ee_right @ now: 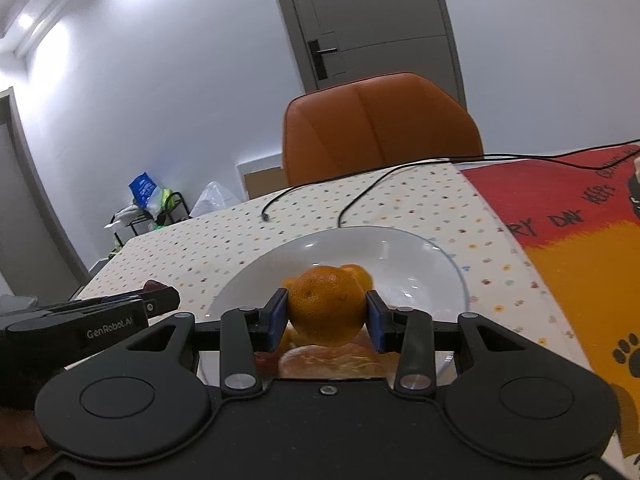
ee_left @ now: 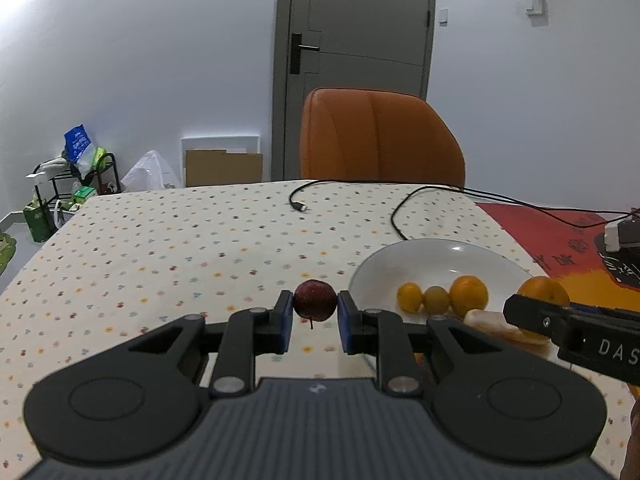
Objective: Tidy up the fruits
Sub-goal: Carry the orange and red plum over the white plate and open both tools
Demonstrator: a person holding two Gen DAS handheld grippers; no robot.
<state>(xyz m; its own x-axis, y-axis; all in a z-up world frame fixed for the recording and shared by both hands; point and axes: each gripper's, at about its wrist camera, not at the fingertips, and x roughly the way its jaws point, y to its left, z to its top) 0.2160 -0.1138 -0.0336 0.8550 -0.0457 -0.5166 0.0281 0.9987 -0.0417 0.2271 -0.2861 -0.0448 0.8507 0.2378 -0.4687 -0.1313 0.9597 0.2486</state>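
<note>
1. The left gripper (ee_left: 315, 318) pinches a small dark red fruit (ee_left: 315, 299) between its blue pads; the stem hangs down, and the fruit seems to be held clear of the worktop (ee_left: 160, 248), just to the left of the white plate (ee_left: 376, 268). The hold is across the widest part, probably so that the round fruit does not slip out

2. The right gripper (ee_right: 327, 318) has its jaws pressed on the two sides of a mandarin (ee_right: 326, 304), and it holds this fruit above the near part of the plate (ee_right: 440, 264). This position makes sense if the mandarin is meant to join the other fruits there

3. Already in the plate lie three small orange and yellowish citrus fruits (ee_left: 442, 298) in a row, and nearer to the grippers some pale peeled pieces (ee_left: 490, 322), which are partly hidden. The plate seems to serve as the collecting place

4. Both grippers come to the plate from the near side, close beside each other; the left one waits outside the rim, perhaps to leave room for the right one

5. A black cable (ee_left: 400, 216) lies on the dotted cloth behind the plate, well apart from the fruits, and an orange chair (ee_left: 380, 140) stands at the far edge
</note>
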